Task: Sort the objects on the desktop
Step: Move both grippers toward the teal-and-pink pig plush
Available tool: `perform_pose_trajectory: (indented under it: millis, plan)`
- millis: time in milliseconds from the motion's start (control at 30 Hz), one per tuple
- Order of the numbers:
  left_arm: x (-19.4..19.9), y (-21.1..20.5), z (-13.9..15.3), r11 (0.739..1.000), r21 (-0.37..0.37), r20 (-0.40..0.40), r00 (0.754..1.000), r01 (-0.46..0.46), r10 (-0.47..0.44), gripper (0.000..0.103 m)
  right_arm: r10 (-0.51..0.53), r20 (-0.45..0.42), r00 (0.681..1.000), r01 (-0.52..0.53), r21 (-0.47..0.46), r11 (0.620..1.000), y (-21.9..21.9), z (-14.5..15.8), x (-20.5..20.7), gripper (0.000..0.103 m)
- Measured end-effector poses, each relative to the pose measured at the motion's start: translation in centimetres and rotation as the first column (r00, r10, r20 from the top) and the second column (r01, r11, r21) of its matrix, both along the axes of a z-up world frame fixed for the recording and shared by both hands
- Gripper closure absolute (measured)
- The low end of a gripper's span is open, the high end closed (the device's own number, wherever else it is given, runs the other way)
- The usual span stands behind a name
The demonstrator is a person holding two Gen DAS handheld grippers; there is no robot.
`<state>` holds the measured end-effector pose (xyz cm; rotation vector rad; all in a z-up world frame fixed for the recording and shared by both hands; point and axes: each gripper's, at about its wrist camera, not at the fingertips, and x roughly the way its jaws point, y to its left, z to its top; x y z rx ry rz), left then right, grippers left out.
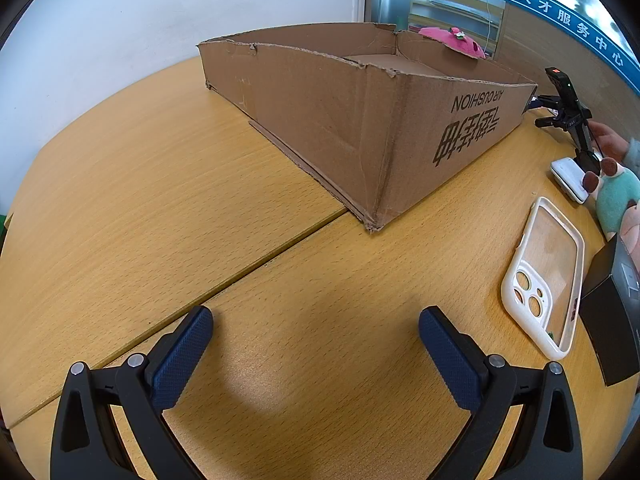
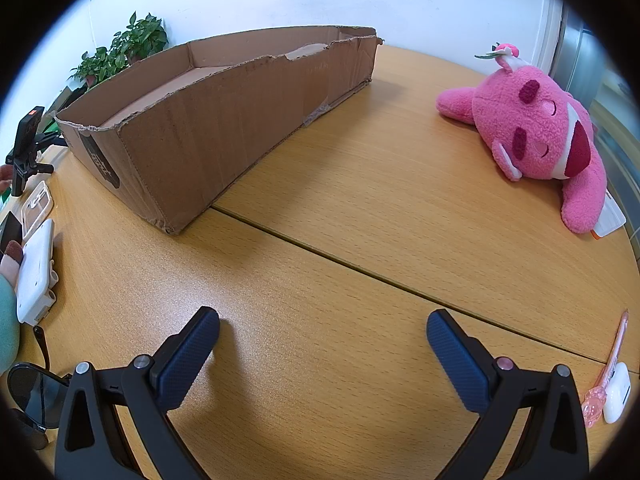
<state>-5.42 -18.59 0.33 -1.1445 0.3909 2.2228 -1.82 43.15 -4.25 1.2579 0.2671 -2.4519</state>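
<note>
1. The left gripper [image 1: 316, 320] and the right gripper [image 2: 323, 330] both hover wide open over the wooden surface [image 2: 320, 264], holding nothing.
2. Beyond them sits a shallow cardboard box [image 2: 192, 136], seemingly empty.
3. A phone case [image 1: 544, 276] lies right of the left gripper; a pink plush [image 2: 536, 136] lies well apart from the box.
4. Risk: the flat case may skid under closing fingers, and the floppy plush may snag the torn box rim.

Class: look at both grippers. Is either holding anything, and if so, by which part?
Nothing is held. The left gripper and right gripper are both open above the bare table.
</note>
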Motion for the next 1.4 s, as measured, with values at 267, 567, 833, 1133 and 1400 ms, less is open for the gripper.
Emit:
perform_pose_trajectory:
  millis: [267,567,833,1133,1400]
  plan:
    - [2.3,1.7,-0.5,0.937,-0.002,-0.008,0.937,-0.349,0.349,0.0,-0.148,0.001,0.989,0.148,-0.001,0.989,-0.5,0.1,0.7,0.0]
    - [4.4,2.4,-1.2,0.917,-0.025,0.023,0.917,-0.399,0.399,0.0,-0.378,-0.056,0.924,0.378,0.003,0.926,-4.1,3.2,6.9,0.0]
    - [16.0,8.2,11.5,0.904,0.243,-0.258,0.875,-0.352,0.41,0.0,-0.312,-0.298,0.902,0.319,-0.027,0.947,-13.8,14.7,16.6,0.001]
    - [27.6,17.6,19.0,0.9,0.407,-0.341,0.888,-0.158,0.31,0.0,-0.279,-0.27,0.922,0.235,-0.182,0.955,-19.8,17.3,19.8,0.001]
    - [33.0,22.7,16.7,0.901,0.426,-0.291,0.931,-0.08,0.22,0.0,-0.306,-0.24,0.921,0.261,-0.201,0.944,-21.2,16.0,23.9,0.001]
